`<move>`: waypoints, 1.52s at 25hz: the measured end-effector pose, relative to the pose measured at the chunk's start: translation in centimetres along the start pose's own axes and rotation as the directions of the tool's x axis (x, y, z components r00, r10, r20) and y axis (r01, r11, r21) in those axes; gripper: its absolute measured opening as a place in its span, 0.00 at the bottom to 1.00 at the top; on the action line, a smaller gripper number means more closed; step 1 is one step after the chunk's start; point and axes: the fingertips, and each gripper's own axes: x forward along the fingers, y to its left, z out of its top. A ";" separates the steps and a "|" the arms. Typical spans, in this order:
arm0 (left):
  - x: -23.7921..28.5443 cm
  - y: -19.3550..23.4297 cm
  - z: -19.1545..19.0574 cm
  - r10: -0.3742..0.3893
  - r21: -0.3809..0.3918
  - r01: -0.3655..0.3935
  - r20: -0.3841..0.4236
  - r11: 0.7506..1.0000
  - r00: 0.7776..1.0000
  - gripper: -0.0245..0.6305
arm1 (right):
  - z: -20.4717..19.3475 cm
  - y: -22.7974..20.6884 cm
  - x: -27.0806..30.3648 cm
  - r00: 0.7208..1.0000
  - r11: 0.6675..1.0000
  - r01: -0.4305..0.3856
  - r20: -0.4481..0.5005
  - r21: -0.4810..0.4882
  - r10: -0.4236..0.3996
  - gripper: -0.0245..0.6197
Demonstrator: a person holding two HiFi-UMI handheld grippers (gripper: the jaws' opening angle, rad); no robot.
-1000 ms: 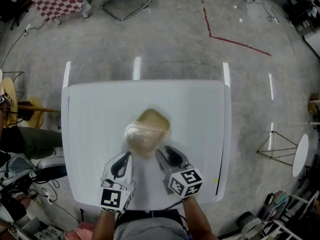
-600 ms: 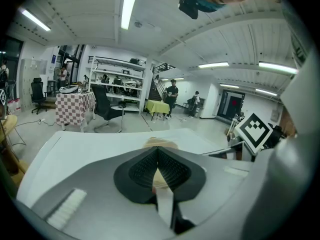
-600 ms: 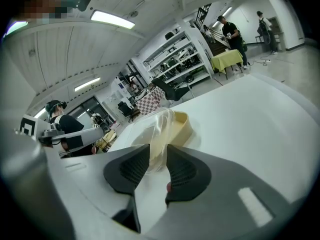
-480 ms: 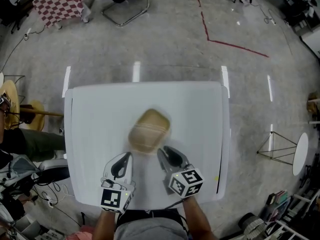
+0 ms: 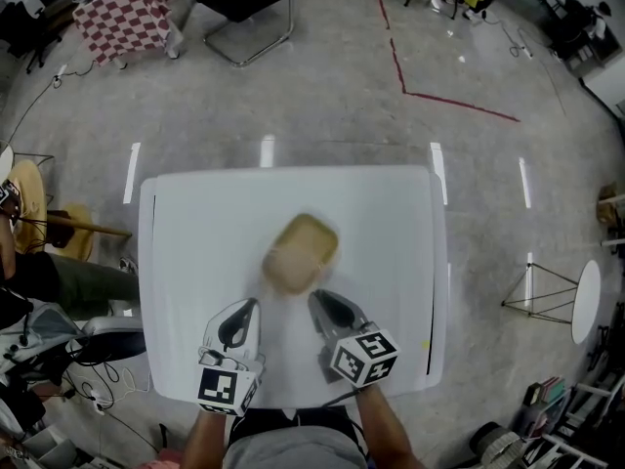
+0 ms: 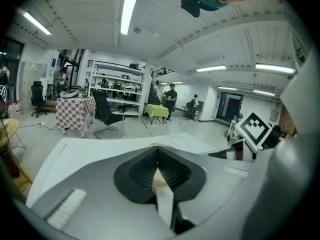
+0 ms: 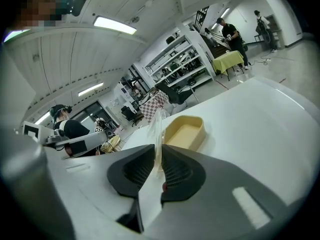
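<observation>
The thin, clear plastic lid stands on edge between my right gripper's ribbed black pads, which are clamped on its lower rim. Just past it sits the open pale-yellow rectangular plastic box, smooth-walled with rounded corners, resting near the middle of the white, matte table top. In the head view box and lid blur together, so I cannot tell whether the lid touches the box. My left gripper hovers low over the table beside the box, its ribbed pads meeting at the tips and gripping nothing. Beyond the table lies a grey, speckled concrete floor crossed by a red tape line.
</observation>
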 end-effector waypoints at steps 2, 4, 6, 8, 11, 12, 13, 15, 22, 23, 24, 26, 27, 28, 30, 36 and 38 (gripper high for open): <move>-0.7 0.3 0.4 0.001 -0.001 -0.001 0.005 1.000 1.000 0.06 | 0.2 0.8 0.0 1.000 1.000 -0.004 0.007 -0.003 0.004 0.11; -1.4 0.6 0.4 0.002 0.001 -0.002 0.011 1.000 1.000 0.06 | 0.1 1.5 -0.1 1.000 1.000 -0.006 0.015 -0.009 0.006 0.10; -2.1 0.8 0.5 0.002 0.001 -0.002 0.018 1.000 1.000 0.06 | 0.1 2.3 -0.2 1.000 1.000 -0.007 0.023 -0.019 0.008 0.10; -2.9 1.1 0.7 0.003 0.005 -0.003 0.027 1.000 1.000 0.06 | 0.2 3.3 -0.5 0.999 1.000 -0.009 0.032 -0.030 0.010 0.10; -4.4 1.5 1.4 0.000 0.010 -0.001 0.042 1.000 0.999 0.05 | 0.5 4.9 -1.0 0.999 0.999 -0.010 0.049 -0.041 0.013 0.10; -4.8 1.6 1.7 -0.002 0.004 0.002 0.048 1.000 0.999 0.06 | 0.7 5.4 -1.2 0.998 0.999 -0.010 0.056 -0.046 0.012 0.10; -5.3 1.7 2.1 -0.007 -0.007 0.007 0.057 1.000 0.998 0.06 | 0.8 5.9 -1.5 0.998 0.999 -0.009 0.063 -0.051 0.012 0.10; -6.2 1.8 2.9 -0.013 -0.027 0.015 0.080 1.000 0.997 0.06 | 1.1 6.8 -2.1 0.997 0.998 -0.006 0.080 -0.066 0.011 0.10; -9.2 2.0 6.1 -0.025 0.032 0.021 0.141 0.999 0.990 0.06 | 3.2 10.5 -4.5 0.988 0.992 0.025 0.155 -0.125 -0.005 0.10; -9.7 1.8 6.4 -0.030 0.036 0.025 0.148 0.999 0.989 0.06 | 3.5 10.9 -5.0 0.985 0.991 0.033 0.170 -0.133 -0.010 0.10; -10.1 1.6 6.7 -0.035 0.040 0.030 0.154 0.999 0.988 0.06 | 3.9 11.4 -5.7 0.983 0.989 0.042 0.185 -0.141 -0.015 0.10; -11.0 1.0 7.4 -0.047 0.050 0.040 0.166 0.998 0.985 0.06 | 4.7 12.1 -7.1 0.976 0.985 0.062 0.216 -0.158 -0.027 0.10; -11.3 0.8 7.9 -0.055 0.058 0.046 0.173 0.997 0.983 0.06 | 5.1 12.5 -7.7 0.972 0.983 0.074 0.232 -0.166 -0.034 0.10; -11.6 0.6 8.4 -0.063 0.065 0.052 0.181 0.996 0.982 0.06 | 5.4 12.7 -8.3 0.968 0.981 0.086 0.248 -0.174 -0.041 0.10; -12.2 -0.1 9.3 -0.082 0.080 0.067 0.196 0.995 0.977 0.06 | 6.0 13.2 -9.7 0.959 0.975 0.116 0.277 -0.190 -0.060 0.10; -13.8 -1.9 11.3 -0.140 0.127 0.112 0.234 0.986 0.962 0.06 | 6.8 14.2 -13.5 0.923 0.949 0.217 0.364 -0.229 -0.123 0.10; -14.4 -2.2 11.6 -0.157 0.140 0.127 0.237 0.982 0.959 0.06 | 6.8 14.5 -14.6 0.909 0.941 0.249 0.390 -0.230 -0.145 0.10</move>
